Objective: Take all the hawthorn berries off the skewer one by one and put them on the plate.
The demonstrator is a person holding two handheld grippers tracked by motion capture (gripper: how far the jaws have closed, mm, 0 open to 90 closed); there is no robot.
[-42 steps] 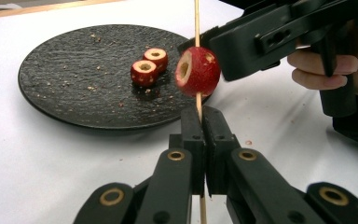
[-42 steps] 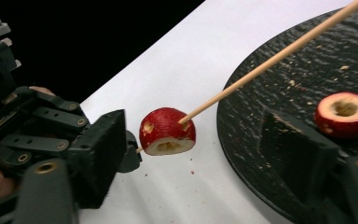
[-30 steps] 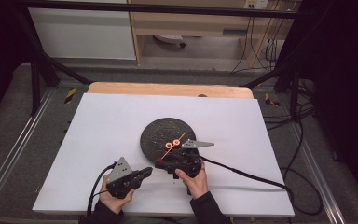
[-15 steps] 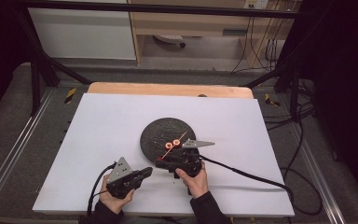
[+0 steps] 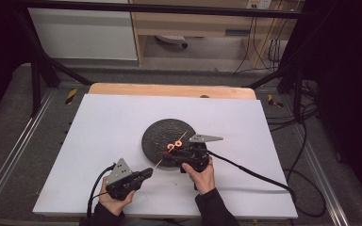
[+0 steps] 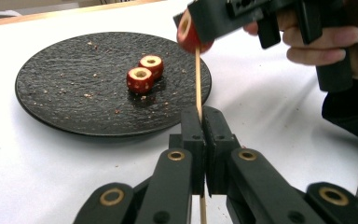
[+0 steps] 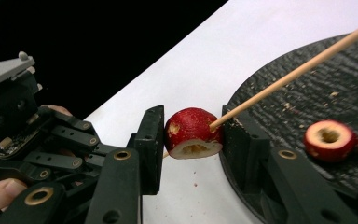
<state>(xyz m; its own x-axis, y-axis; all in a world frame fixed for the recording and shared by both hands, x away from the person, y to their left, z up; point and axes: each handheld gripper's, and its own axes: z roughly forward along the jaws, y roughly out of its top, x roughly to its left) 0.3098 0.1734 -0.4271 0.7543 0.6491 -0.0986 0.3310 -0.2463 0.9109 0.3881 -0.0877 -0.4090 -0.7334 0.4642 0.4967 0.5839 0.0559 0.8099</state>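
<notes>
— What was gripped at lower centre?

— A skewer was clamped by the left gripper; a cored red fruit was pinched by the right gripper, apparently for threading.

— And farther out?

— Two more fruits were left on the dark plate, upper left.

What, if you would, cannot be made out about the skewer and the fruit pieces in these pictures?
- Skewer: in the left gripper view its lower end is hidden by the shut left tongs.
- Held fruit piece: in the left gripper view the right tongs cover most of it.
- Two pieces on the plate: too small in the high view to judge.
</notes>
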